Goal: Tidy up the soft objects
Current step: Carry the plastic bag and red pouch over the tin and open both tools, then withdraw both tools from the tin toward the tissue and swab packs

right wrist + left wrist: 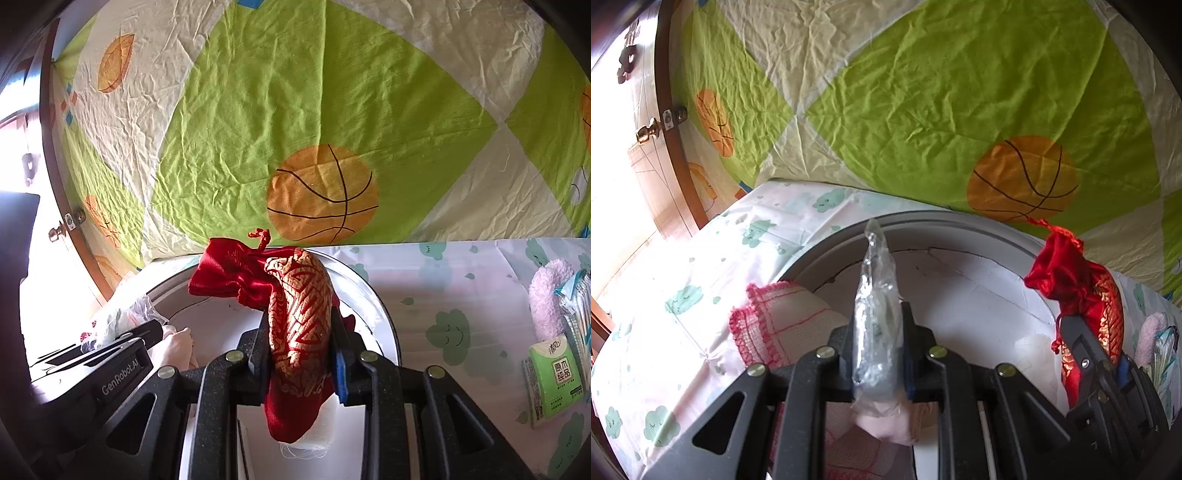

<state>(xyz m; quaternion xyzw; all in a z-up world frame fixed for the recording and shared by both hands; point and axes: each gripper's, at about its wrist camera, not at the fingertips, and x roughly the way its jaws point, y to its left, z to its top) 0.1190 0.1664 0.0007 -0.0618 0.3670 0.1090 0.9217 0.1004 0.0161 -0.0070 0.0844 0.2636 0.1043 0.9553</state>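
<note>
Left gripper (877,332) clamps a clear plastic bag (875,295); right gripper (299,339) clamps a red pouch (295,314). Both hang over the white bin (384,325), its rim just ahead. Bag's contents unclear.

The left gripper (877,328) is built of matte black, finely speckled plastic: angled link arms with triangular cut-outs, joined by round brass-coloured screws. Blue pads line its fingers (909,373). The right gripper (300,343) has the same black linkage, brassy screws and blue pads. Seen from the right wrist, the left unit's black housing carries white "GenRobot.AI" lettering.
</note>
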